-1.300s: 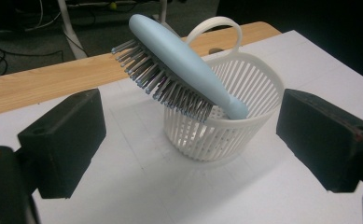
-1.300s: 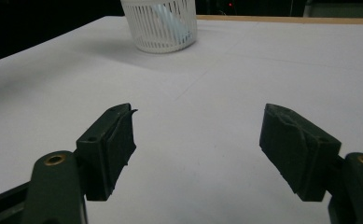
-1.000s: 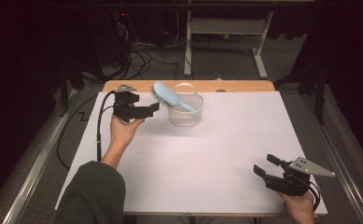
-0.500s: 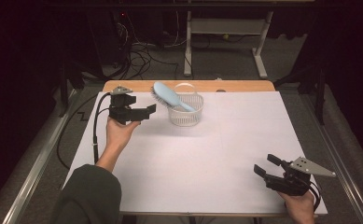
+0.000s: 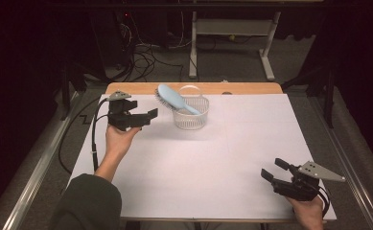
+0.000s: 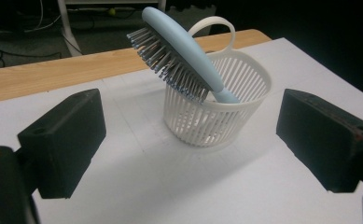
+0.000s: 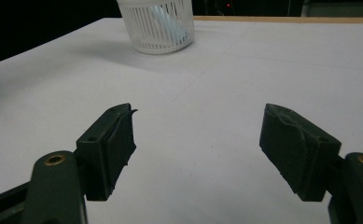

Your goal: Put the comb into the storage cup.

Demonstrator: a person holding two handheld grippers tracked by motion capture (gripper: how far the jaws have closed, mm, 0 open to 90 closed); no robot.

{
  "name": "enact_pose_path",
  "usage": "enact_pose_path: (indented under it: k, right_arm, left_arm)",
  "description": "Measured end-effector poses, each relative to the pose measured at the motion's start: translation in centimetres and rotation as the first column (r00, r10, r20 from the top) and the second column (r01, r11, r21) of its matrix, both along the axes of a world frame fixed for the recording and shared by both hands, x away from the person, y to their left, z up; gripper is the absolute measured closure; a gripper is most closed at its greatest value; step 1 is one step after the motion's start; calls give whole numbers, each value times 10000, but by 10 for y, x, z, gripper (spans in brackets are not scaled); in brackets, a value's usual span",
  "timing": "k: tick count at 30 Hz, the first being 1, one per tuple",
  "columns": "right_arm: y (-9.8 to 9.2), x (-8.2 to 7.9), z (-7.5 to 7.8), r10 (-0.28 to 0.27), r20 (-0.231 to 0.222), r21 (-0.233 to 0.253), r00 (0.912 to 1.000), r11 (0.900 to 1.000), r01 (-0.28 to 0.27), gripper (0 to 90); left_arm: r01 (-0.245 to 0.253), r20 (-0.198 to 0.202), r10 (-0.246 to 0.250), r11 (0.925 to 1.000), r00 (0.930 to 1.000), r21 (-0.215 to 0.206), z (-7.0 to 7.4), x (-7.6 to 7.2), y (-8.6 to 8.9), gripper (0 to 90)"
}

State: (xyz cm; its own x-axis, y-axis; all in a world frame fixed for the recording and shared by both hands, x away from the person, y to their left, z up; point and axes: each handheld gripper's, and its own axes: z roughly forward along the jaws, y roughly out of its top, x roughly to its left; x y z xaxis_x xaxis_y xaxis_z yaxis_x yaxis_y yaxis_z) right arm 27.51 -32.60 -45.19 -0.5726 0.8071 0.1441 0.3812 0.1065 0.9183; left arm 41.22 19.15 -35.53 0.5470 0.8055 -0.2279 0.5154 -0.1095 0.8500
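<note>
You are holding the left gripper (image 5: 145, 114) just left of the basket (image 5: 191, 113), its jaws standing apart and empty. The hairbrush (image 5: 174, 98) is leaning handle-down in the basket. Your right gripper (image 5: 276, 169), jaws also apart, is resting well apart from the basket.

The hand-held gripper (image 7: 198, 154) gapes toward the white basket (image 7: 157, 25).

Left tongs (image 5: 143, 115) have drawn back leftward from the basket (image 5: 191, 113), empty

Hairbrush (image 5: 173, 99) overhangs basket (image 5: 191, 116); surrounding table (image 5: 251, 139) open.
</note>
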Motion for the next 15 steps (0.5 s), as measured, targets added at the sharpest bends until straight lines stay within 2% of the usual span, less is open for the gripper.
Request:
enact_pose_path:
  k: [15]
  right_arm:
    - [1, 0, 0, 8, 4, -30, 10000, 10000, -8, 268]
  left_arm:
    - [-21, 126, 21, 10000, 9999, -25, -1, -14, 10, 75]
